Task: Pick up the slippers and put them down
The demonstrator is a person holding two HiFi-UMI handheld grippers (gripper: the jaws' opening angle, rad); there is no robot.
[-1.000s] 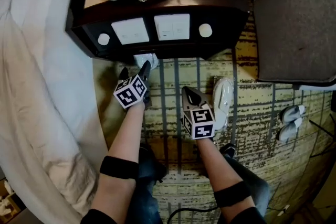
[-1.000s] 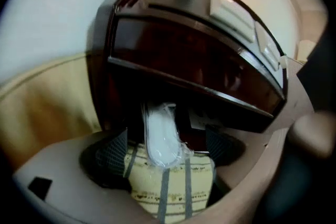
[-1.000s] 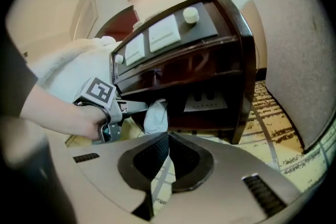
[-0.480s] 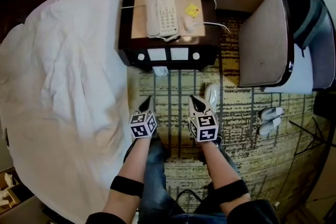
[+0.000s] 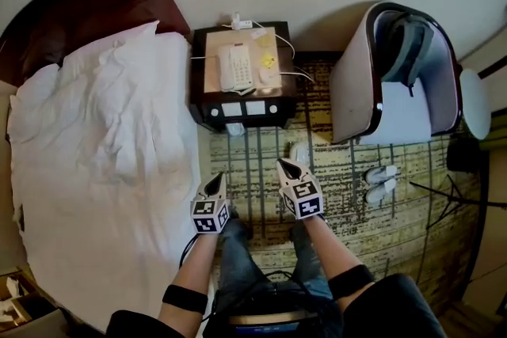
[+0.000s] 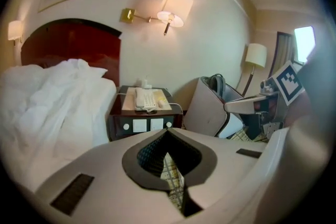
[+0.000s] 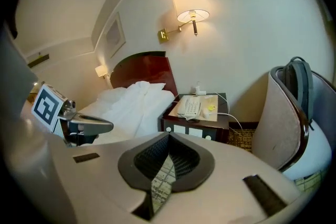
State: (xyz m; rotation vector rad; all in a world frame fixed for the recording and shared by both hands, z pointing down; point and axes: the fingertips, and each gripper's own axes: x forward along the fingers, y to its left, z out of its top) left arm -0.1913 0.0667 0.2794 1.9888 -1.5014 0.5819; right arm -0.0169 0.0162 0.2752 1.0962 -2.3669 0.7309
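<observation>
We held the left hand-held gripper point(image 5: 215, 181) and the right hand-held gripper point(image 5: 284, 165) shut and empty above the carpet point(image 5: 348, 206), where the slippers point(image 5: 299, 153) lay near the nightstand point(image 5: 242, 105), so we judged the put-down done and only withdrawal remaining.

The left gripper point(image 5: 218, 180) and right gripper point(image 5: 283, 165) rose well clear of the slippers point(image 5: 299, 153) left on the carpet point(image 5: 257, 158), the left jaws closed empty, and the whole bed point(image 5: 103, 146) came into view.

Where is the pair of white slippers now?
Head view, right side: the slippers lie on the carpet beside the armchair, right of the right gripper.
</observation>
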